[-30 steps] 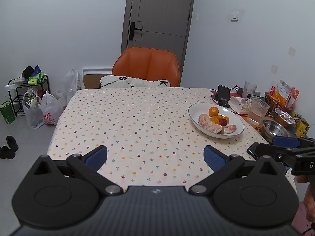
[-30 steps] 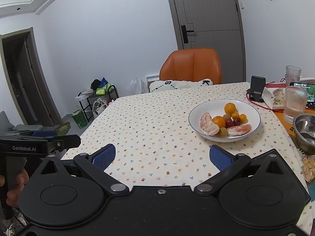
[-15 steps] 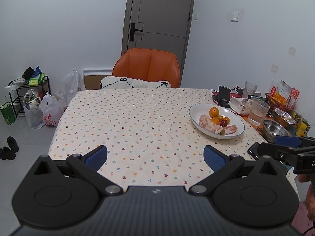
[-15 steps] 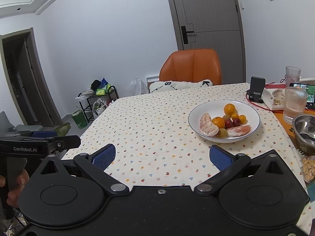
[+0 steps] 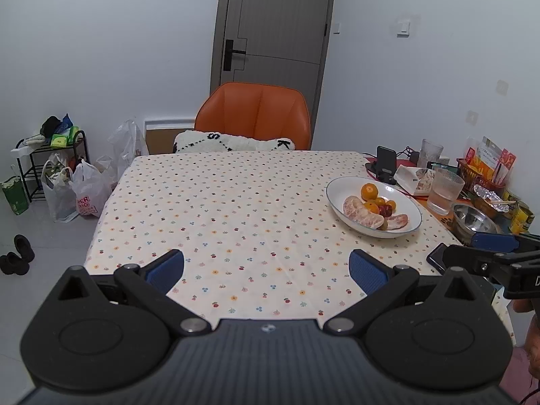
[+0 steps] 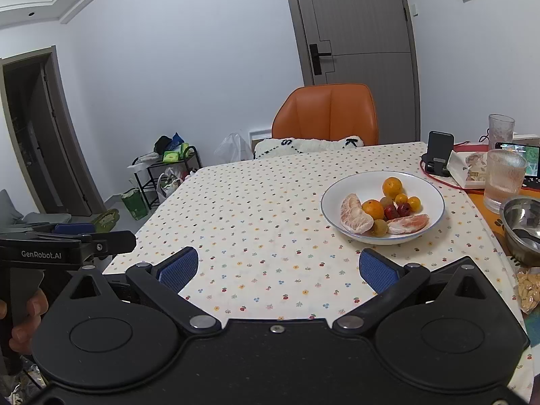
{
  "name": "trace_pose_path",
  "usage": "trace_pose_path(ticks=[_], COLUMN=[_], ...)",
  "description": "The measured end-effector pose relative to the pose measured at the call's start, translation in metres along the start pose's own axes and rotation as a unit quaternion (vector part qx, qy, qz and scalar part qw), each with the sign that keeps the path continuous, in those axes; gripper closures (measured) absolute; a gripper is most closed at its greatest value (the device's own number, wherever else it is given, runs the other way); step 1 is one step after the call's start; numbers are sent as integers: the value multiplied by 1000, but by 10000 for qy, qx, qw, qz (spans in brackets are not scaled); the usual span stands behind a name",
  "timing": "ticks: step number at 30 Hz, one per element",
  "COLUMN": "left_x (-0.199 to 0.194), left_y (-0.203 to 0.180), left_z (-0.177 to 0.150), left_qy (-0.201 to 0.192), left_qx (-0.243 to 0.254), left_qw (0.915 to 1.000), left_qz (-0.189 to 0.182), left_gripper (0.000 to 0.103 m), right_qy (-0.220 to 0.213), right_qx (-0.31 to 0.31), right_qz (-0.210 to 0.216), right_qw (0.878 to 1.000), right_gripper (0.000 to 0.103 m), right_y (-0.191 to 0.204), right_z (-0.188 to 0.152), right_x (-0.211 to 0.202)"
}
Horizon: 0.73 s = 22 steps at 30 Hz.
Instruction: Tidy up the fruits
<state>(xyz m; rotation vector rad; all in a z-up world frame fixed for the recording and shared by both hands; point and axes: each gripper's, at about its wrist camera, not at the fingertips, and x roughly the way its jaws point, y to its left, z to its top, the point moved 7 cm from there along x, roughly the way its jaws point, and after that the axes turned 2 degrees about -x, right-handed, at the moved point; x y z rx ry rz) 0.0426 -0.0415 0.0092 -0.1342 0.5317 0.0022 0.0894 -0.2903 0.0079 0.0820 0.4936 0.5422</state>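
White walls and a grey door (image 6: 354, 33) back the room, with an orange chair (image 5: 253, 114) pushed up to the far edge of the surface (image 5: 236, 202), which is covered in a cloth printed with small fruits.

I hold both grippers low at the near edge. My left gripper (image 5: 266, 268) has its jaws released and spread wide, nothing between the blue pads (image 5: 165, 266). My right gripper (image 6: 278, 268) is the same: jaws released, only patterned cloth in the gap. From the right wrist view I see the left gripper out to the left of the jaws, gripped by a hand (image 6: 23, 317).

Ahead and to the right of both sets of jaws sits the white bowl (image 6: 435, 202) of fruits (image 6: 391, 206), well apart from either gripper. In it I count two oranges (image 6: 392, 187), a few smaller yellow-orange fruits, some small red ones, a couple of greenish ones, and two peeled pomelo segments (image 6: 352, 214) at the near side.

Right of the bowl stand a ribbed glass (image 6: 504, 179), a metal bowl (image 6: 523, 226) and a phone on a stand (image 6: 438, 152). Far left of the jaws, on the floor, are plastic bags (image 5: 81, 192) and a small black rack (image 5: 40, 155).
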Motion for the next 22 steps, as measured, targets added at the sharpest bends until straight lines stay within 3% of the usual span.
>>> trace_pose_path(ticks=[22], left_x=[18], left_y=[-1], left_z=[-13], left_qy=[158], left_qx=[102], left_qw=[9998], left_qz=[32], left_gripper=[0], right_qy=[127], right_qx=[199], right_qz=[118], right_qw=[9997], right_gripper=[0], right_y=[-6], right_z=[-13], right_x=[10])
